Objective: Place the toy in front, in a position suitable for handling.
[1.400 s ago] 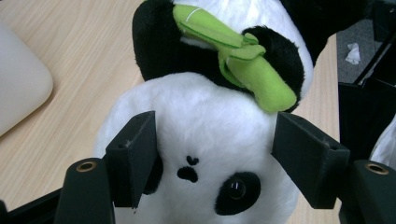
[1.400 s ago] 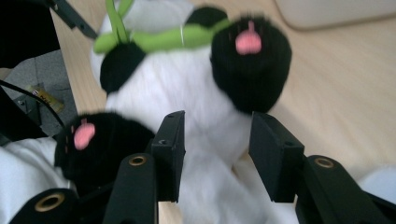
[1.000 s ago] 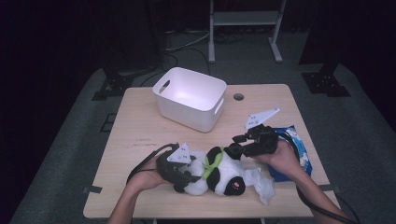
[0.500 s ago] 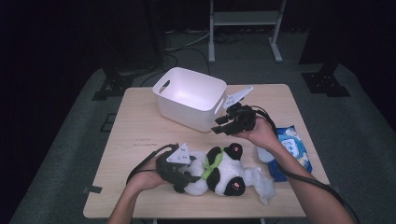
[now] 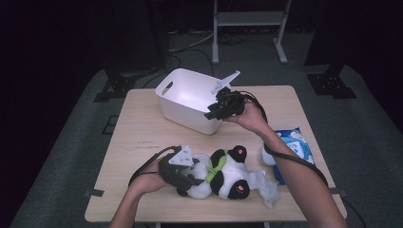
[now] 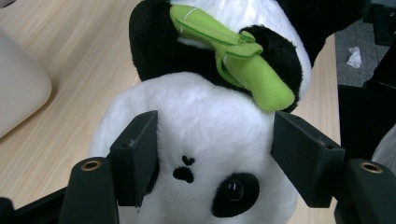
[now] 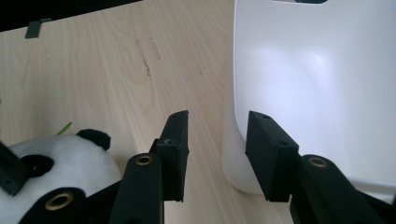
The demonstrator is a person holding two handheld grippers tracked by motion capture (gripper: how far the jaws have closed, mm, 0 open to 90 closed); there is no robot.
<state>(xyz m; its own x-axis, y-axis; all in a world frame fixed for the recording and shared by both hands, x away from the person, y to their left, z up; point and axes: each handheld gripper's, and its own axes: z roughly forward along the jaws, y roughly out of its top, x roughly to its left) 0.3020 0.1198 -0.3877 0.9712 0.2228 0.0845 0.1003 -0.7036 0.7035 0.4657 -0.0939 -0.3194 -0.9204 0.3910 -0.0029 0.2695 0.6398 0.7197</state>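
A black-and-white plush panda [image 5: 225, 175] lies on its back on the wooden table [image 5: 138, 137], with a green plush stalk [image 5: 212, 168] on its chest. My left gripper [image 5: 190, 179] is shut on the panda's head [image 6: 210, 107], one pad on each side. My right gripper [image 5: 211, 115] hovers at the near right corner of the white basin [image 5: 164, 90]. Its jaws have just been closing and grip nothing. In the right gripper view the basin's wall [image 7: 317, 84] lies just beyond the right gripper [image 7: 217, 126], and the panda's head [image 7: 70, 158] is at lower left.
A blue packet [image 5: 297, 142] lies at the table's right edge. A crumpled white cloth [image 5: 263, 185] sits by the panda's feet. Bare wood stretches left of the basin and in front of it. A metal stand [image 5: 247, 19] is on the floor behind.
My right gripper has travelled from beside the panda and the blue packet up and left to the basin's corner. The left gripper and the panda have stayed put.
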